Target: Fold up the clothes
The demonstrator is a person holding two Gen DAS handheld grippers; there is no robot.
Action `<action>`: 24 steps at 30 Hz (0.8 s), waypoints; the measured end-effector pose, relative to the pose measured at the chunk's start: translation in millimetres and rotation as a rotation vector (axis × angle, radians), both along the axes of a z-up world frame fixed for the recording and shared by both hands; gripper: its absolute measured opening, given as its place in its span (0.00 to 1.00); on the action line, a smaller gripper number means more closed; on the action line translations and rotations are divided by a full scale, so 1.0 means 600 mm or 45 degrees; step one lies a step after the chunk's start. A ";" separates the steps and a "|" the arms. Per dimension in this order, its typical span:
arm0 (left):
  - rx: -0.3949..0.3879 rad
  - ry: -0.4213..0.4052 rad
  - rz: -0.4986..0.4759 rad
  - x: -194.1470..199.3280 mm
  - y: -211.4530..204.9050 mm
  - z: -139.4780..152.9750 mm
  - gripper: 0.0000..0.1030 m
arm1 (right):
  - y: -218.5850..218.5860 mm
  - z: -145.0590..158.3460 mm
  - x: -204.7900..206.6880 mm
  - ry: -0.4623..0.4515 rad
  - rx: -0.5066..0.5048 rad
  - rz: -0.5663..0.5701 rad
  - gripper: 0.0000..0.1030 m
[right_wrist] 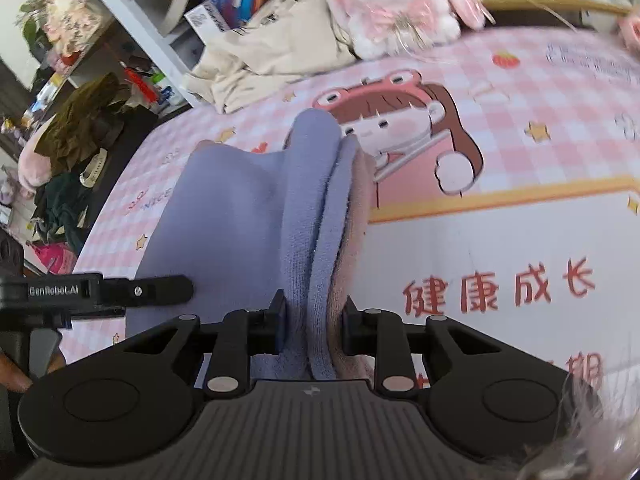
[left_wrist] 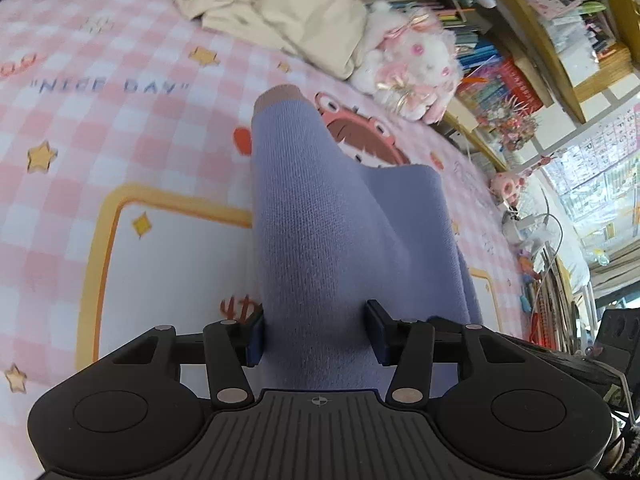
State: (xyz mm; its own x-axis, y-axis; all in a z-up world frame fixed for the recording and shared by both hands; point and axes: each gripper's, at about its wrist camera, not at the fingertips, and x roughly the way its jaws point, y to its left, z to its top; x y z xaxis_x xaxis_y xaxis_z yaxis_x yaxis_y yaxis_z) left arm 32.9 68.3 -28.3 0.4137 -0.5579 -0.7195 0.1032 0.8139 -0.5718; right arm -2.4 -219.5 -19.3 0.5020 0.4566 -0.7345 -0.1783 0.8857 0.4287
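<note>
A lavender knit garment (left_wrist: 320, 216) with a tan-pink lining lies bunched over the pink checked bed sheet (left_wrist: 100, 120). My left gripper (left_wrist: 316, 332) is shut on a thick fold of it, which runs away from the jaws toward a tan cuff. In the right wrist view the same garment (right_wrist: 248, 216) shows folded layers with a pinkish inner layer. My right gripper (right_wrist: 314, 326) is shut on those layers. The left gripper's black body (right_wrist: 100, 292) shows at the left edge of the right wrist view, over the garment's near edge.
A heap of beige clothes (left_wrist: 272, 4) lies at the far side of the bed, also in the right wrist view (right_wrist: 276, 56). A white and pink plush rabbit (left_wrist: 412, 64) sits beside it, also seen from the right (right_wrist: 396, 4). Bookshelves (left_wrist: 520, 40) stand behind. Clutter (right_wrist: 80, 140) lies off the bed's left.
</note>
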 end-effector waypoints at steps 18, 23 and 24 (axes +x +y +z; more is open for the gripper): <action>-0.006 -0.141 0.059 0.069 0.028 0.039 0.47 | 0.030 0.043 0.076 -0.168 -0.006 0.073 0.23; -0.010 -0.160 0.082 0.100 0.040 0.039 0.47 | 0.044 0.044 0.114 -0.201 -0.009 0.101 0.23; -0.011 -0.163 0.086 0.106 0.043 0.038 0.47 | 0.046 0.044 0.120 -0.203 -0.010 0.103 0.23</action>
State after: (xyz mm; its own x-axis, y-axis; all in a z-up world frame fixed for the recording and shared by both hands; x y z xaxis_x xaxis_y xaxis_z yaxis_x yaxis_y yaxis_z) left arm 96.2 93.9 -5.7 0.5386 -0.5316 -0.6537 0.1204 0.8164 -0.5648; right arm 69.6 -191.9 7.0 0.5740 0.4950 -0.6523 -0.3145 0.8688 0.3825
